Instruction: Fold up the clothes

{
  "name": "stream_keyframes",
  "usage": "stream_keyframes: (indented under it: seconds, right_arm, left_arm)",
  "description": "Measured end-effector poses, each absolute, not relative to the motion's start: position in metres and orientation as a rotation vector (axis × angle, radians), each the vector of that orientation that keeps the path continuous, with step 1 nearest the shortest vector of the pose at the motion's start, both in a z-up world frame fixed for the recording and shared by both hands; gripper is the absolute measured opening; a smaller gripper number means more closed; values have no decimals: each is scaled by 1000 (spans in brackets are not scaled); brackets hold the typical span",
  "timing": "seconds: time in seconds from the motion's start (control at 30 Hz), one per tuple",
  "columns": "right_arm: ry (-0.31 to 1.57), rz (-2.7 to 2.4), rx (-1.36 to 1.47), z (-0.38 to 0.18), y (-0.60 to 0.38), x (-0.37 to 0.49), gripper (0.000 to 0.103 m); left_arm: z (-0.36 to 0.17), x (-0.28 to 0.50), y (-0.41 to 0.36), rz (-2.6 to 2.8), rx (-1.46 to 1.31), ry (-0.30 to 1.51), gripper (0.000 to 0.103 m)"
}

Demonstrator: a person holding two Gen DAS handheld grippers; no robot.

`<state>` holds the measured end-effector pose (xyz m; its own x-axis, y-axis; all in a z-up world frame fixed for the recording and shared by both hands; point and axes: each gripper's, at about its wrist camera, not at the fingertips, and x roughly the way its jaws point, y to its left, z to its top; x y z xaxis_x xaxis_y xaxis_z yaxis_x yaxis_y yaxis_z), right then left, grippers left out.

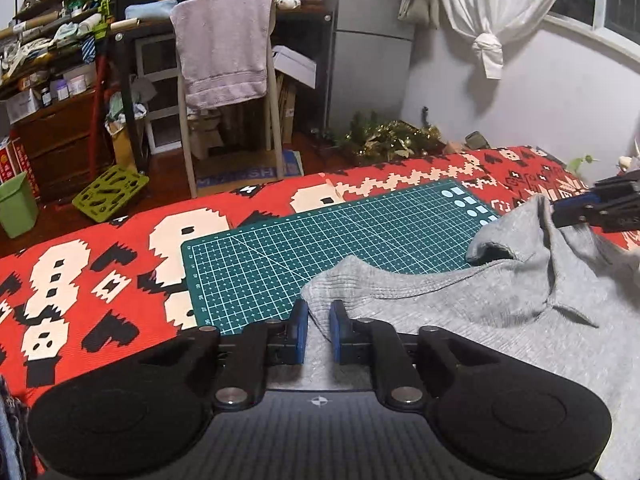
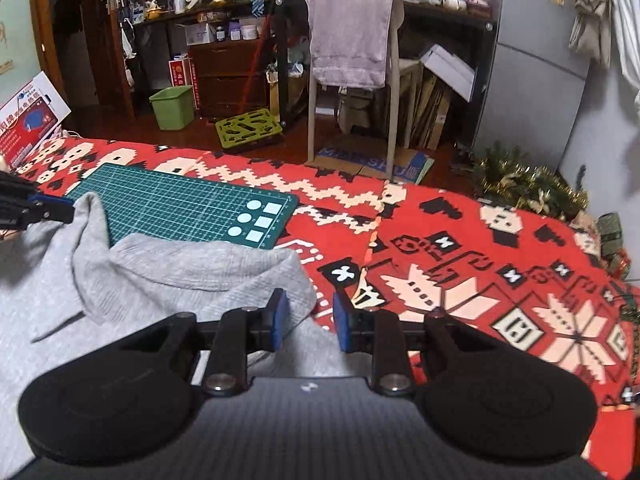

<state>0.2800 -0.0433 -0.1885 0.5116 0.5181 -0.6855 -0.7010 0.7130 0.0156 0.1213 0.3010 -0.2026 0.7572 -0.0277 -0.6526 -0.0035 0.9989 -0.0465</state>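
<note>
A grey ribbed garment [image 1: 480, 296] lies rumpled over the near right part of a green cutting mat [image 1: 320, 240] on a red patterned blanket [image 1: 100, 280]. In the left wrist view my left gripper [image 1: 319, 326] has its blue pads close together, with the garment's left edge pinched between them. My right gripper [image 1: 560, 214] shows at the far right, where the cloth rises to a peak. In the right wrist view my right gripper [image 2: 310, 316] stands open, and the garment [image 2: 180, 272] has its right corner lying against the left finger. My left gripper [image 2: 68, 208] shows at the left edge.
The cutting mat [image 2: 180, 204] is bare at its far side. Beyond the blanket [image 2: 480, 280] stands a chair draped with a towel [image 2: 352, 32]. There is also a green bin [image 2: 174, 106], a green foam pad [image 1: 112, 192], cluttered shelves and tinsel on the floor.
</note>
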Motion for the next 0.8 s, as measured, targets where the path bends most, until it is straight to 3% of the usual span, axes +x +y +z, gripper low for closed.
stream_keyframes:
  seconds: [0.1, 0.17, 0.27, 0.3, 0.4, 0.47, 0.5, 0.53, 0.57, 0.8]
  right_arm:
    - [737, 756, -260, -196, -42, 288, 35]
    - [747, 764, -247, -201, -40, 293, 39]
    - [760, 773, -229, -207, -39, 300, 39]
    - [761, 772, -225, -207, -40, 299, 39]
    - [767, 772, -204, -208, -44, 299, 49]
    - [777, 796, -190, -207, -45, 298, 49]
    - [782, 807, -184, -207, -46, 297, 41]
    - [786, 816, -182, -206, -46, 295, 16]
    - [788, 823, -185, -205, -46, 292, 9]
    - [693, 812, -59, -174, -63, 276, 6]
  left_arm:
    - [-204, 118, 308, -8, -53, 703, 31]
    - [-205, 116, 314, -17, -72, 698, 31]
    - [-203, 116, 315, -37, -95, 707, 27]
    - [-203, 116, 315, -43, -91, 712, 21]
    - [-202, 115, 314, -63, -102, 720, 11]
    - [-203, 113, 312, -66, -107, 718, 6]
    - [-202, 113, 311, -62, -107, 718, 6]
    - [-201, 112, 309, -55, -99, 713, 5]
    - [-200, 110, 306, -47, -91, 708, 5]
    - [-175, 84, 305, -5, -141, 592, 5]
